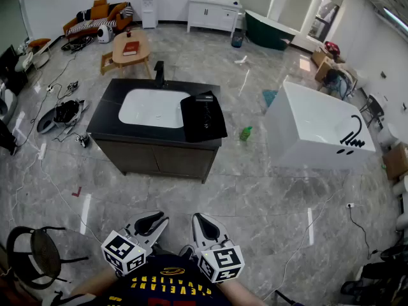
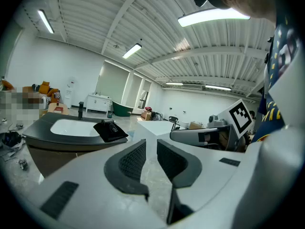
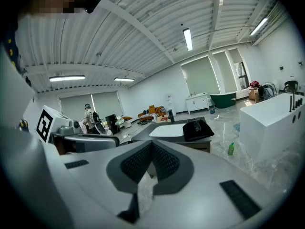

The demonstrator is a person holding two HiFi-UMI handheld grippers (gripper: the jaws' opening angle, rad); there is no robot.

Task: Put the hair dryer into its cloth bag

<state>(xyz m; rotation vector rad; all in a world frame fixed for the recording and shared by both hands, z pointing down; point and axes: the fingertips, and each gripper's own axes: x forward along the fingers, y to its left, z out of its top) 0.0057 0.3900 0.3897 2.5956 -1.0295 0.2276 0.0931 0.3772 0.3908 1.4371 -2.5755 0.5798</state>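
Grey marbled floor fills the head view, and on it, well ahead of us, stands a dark vanity counter with a white basin. The black cloth bag lies flat on the counter's right end. A dark object at its far edge, lying roughly left to right, is what we take to be the hair dryer. Both tools sit close to our body at the near edge. The right gripper lines up almost directly with the bag, and the left gripper sits just to its left. In the left gripper view, the left gripper shows a narrow gap between its pads, with only floor behind it. The bag appears far ahead and to the left. In the right gripper view, the right gripper has its pads pressed together and holds nothing. The bag lies far ahead, slightly right, so we judge this hand the nearer.
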